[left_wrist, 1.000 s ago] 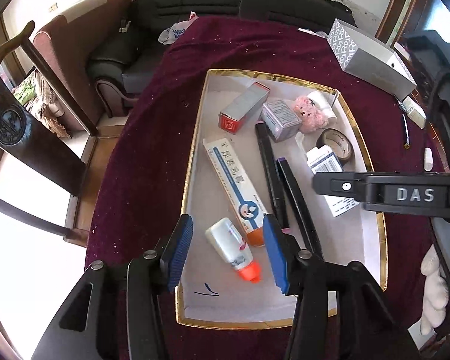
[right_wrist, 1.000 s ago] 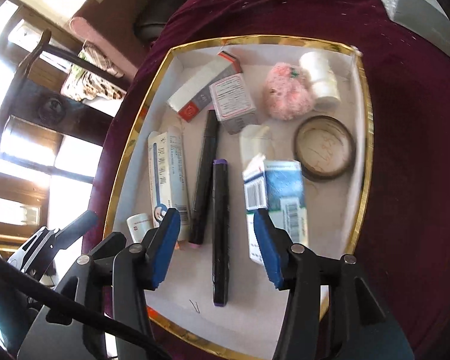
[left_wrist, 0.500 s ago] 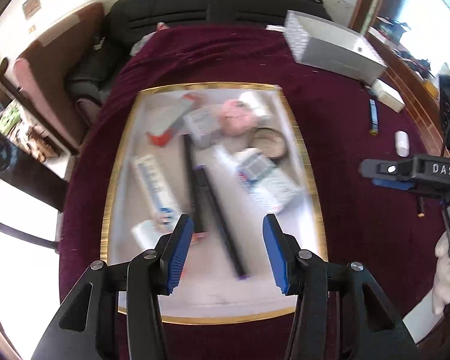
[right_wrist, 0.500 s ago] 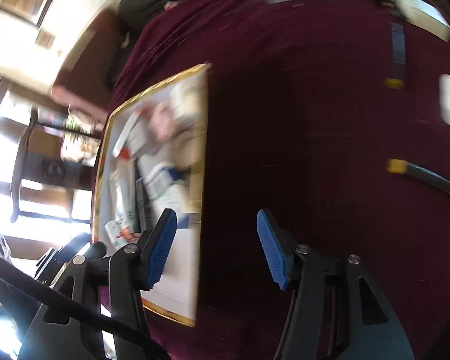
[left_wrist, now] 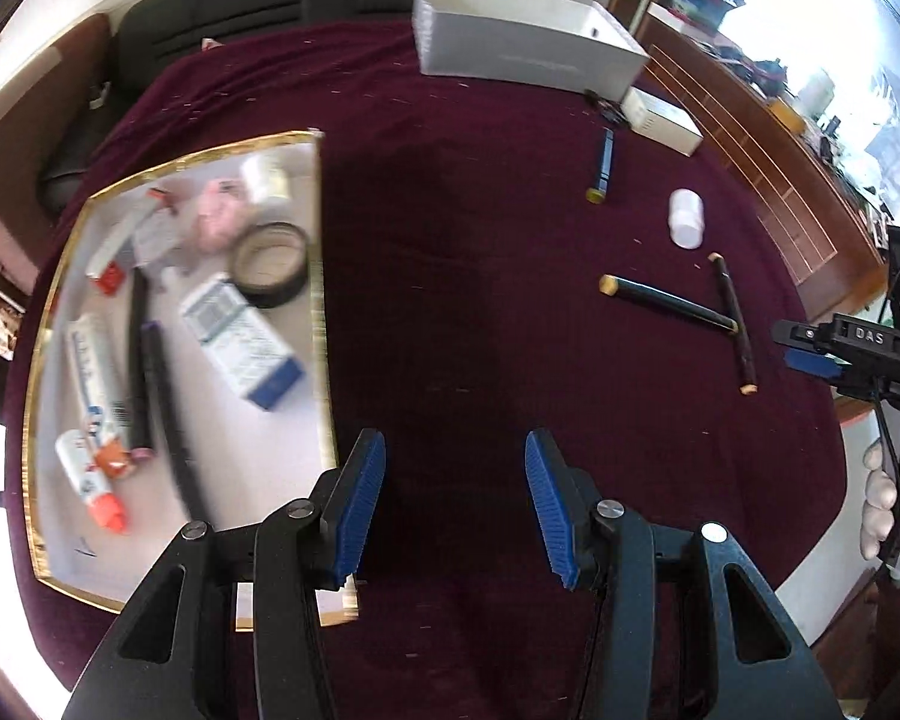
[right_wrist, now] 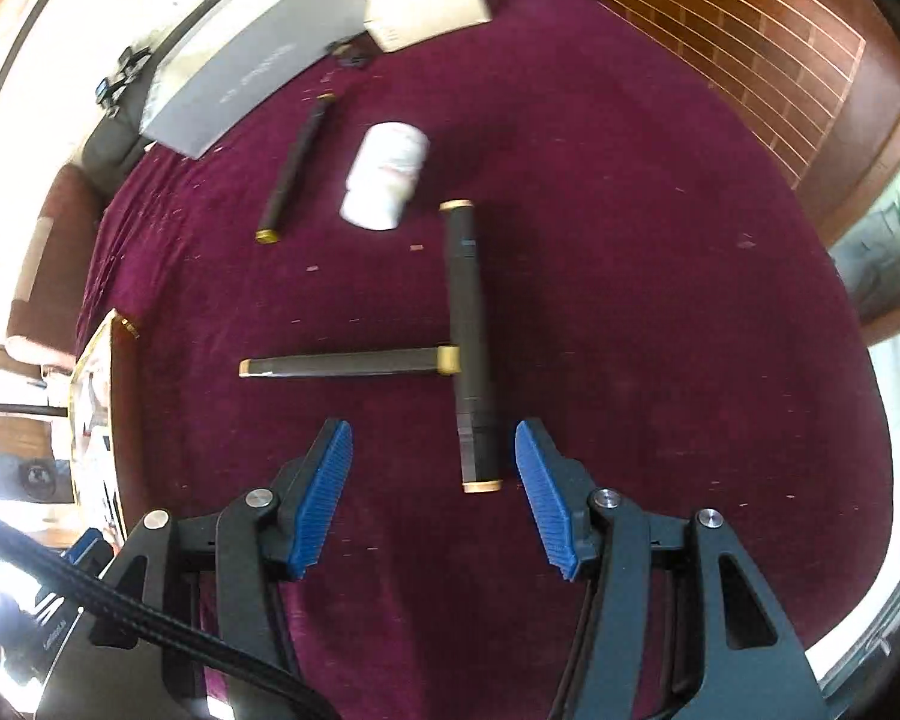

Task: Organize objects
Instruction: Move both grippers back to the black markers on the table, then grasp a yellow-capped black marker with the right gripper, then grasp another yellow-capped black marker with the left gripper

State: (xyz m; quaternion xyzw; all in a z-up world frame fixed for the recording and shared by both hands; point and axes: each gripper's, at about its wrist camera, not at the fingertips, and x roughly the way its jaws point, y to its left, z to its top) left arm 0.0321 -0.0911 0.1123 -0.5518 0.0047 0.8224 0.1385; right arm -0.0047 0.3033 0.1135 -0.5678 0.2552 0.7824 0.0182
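A gold-rimmed white tray (left_wrist: pixel 324 276) on the maroon tablecloth holds boxes, tubes, black markers and a tape roll. My left gripper (left_wrist: pixel 453 501) is open and empty over bare cloth just right of the tray. My right gripper (right_wrist: pixel 432 495) is open and empty, right above the near end of a black gold-capped pen (right_wrist: pixel 471 348). A second black pen (right_wrist: pixel 342 361) lies crosswise touching it. A third pen (right_wrist: pixel 294 168) and a white bottle (right_wrist: pixel 387 174) lie farther off. The same pens (left_wrist: pixel 666 300) and bottle (left_wrist: pixel 687 219) show in the left wrist view.
A grey box (left_wrist: pixel 522 54) and a small white box (left_wrist: pixel 660 117) stand at the table's far edge. The tray's edge (right_wrist: pixel 99 408) shows at the left of the right wrist view. A wooden cabinet (right_wrist: pixel 750 36) stands beyond the table. The right gripper shows in the left wrist view (left_wrist: pixel 822 354).
Both grippers have swung right, away from the tray. The right gripper went from above the tray's markers to above the loose pens on the cloth. Both stayed open.
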